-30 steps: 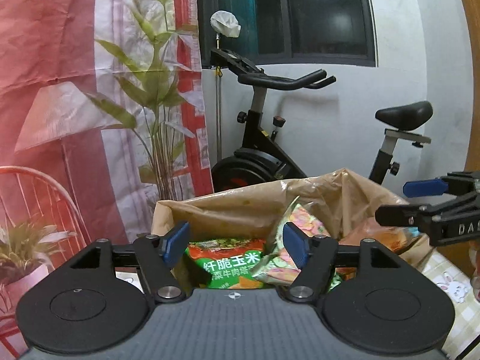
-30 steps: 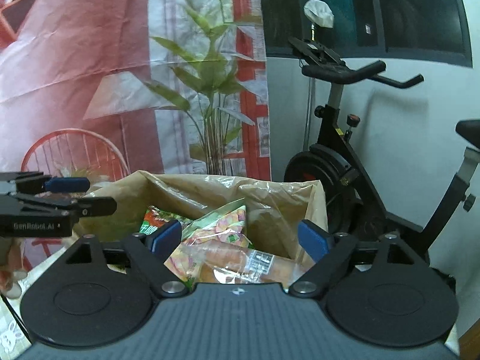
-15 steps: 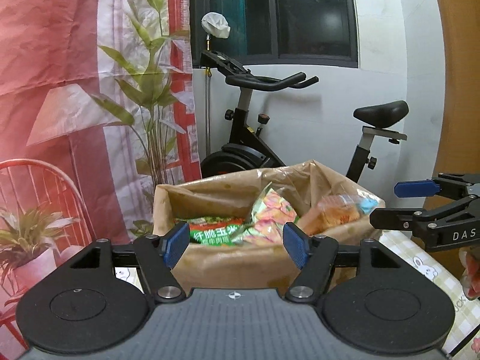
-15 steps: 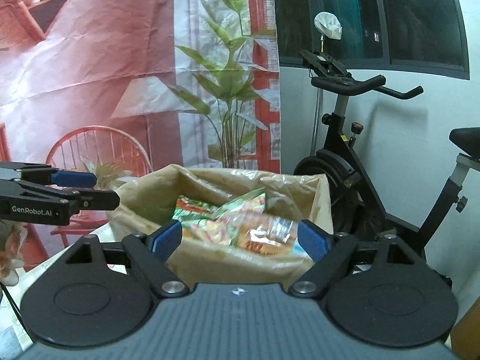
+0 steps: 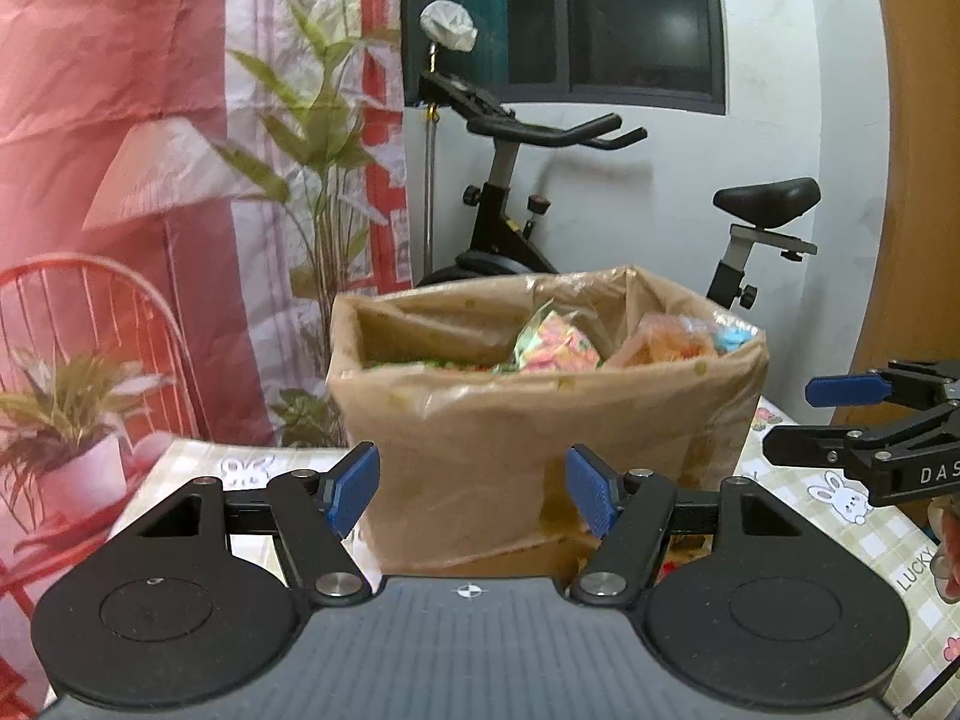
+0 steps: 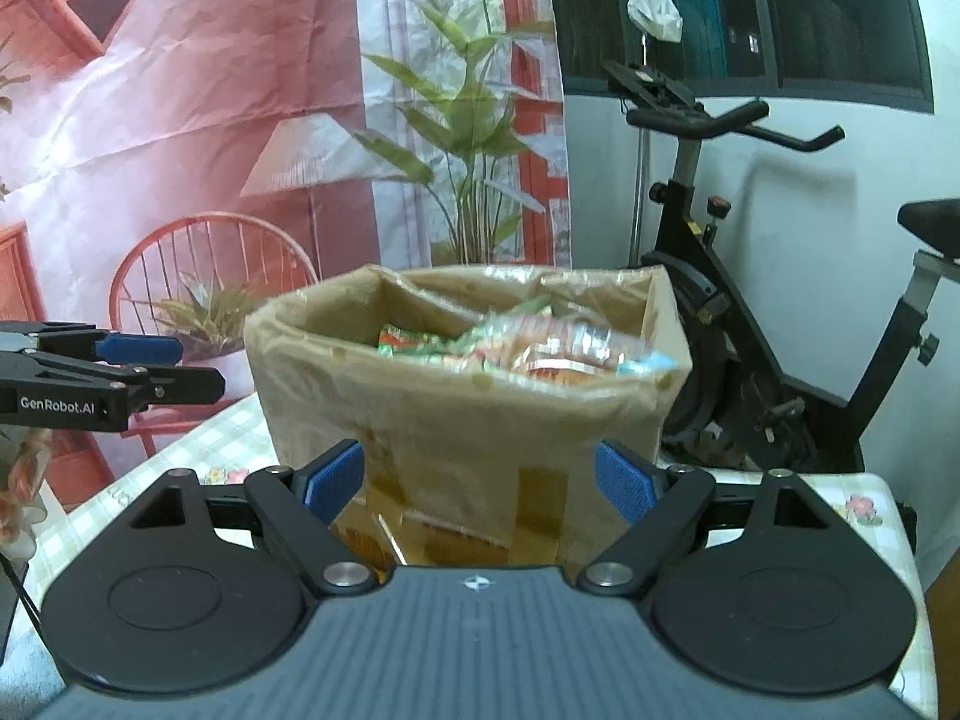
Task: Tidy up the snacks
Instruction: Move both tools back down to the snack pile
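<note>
A brown cardboard box lined with clear plastic stands on the table and holds several snack packets. It also shows in the right wrist view, with packets inside. My left gripper is open and empty, a short way in front of the box. My right gripper is open and empty, also in front of the box. Each gripper shows from the side in the other's view: the right gripper and the left gripper.
The table has a checked cloth with cartoon prints. An exercise bike stands behind the box against a white wall. A printed backdrop with a plant and red chair hangs at the left.
Both grippers have drawn back and down from over the box. The packets were close under the fingers; now the whole front of the box shows. Both stayed open.
</note>
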`<state>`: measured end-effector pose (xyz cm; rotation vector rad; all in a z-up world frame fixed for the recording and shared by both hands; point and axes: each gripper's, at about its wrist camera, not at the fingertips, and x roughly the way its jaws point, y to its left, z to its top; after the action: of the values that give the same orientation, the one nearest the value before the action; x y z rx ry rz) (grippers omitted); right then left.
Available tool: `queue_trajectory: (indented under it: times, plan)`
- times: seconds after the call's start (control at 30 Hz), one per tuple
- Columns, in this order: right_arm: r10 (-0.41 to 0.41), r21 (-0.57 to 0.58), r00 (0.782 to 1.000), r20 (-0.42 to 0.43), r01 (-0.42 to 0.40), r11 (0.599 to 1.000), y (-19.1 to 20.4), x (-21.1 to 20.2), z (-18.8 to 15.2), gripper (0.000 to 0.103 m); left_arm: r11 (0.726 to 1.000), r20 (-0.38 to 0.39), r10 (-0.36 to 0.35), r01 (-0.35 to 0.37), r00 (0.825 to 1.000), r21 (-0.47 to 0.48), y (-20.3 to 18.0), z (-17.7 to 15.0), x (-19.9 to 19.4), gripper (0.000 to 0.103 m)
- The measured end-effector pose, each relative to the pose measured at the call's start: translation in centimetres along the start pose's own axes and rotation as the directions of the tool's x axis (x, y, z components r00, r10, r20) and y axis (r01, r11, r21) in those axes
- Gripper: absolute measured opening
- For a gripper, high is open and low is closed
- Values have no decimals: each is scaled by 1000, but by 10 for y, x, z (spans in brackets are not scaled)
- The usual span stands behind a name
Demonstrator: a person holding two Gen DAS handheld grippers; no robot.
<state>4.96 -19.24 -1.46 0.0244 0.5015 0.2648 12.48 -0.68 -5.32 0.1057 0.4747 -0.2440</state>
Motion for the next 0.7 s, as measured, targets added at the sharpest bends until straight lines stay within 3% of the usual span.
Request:
queue_trajectory:
  times: [0.7]
  plan:
    - [-39, 20, 995, -87, 40, 999, -22, 19, -48, 86, 996, -82, 17, -24, 996, -86, 38, -50, 26, 71]
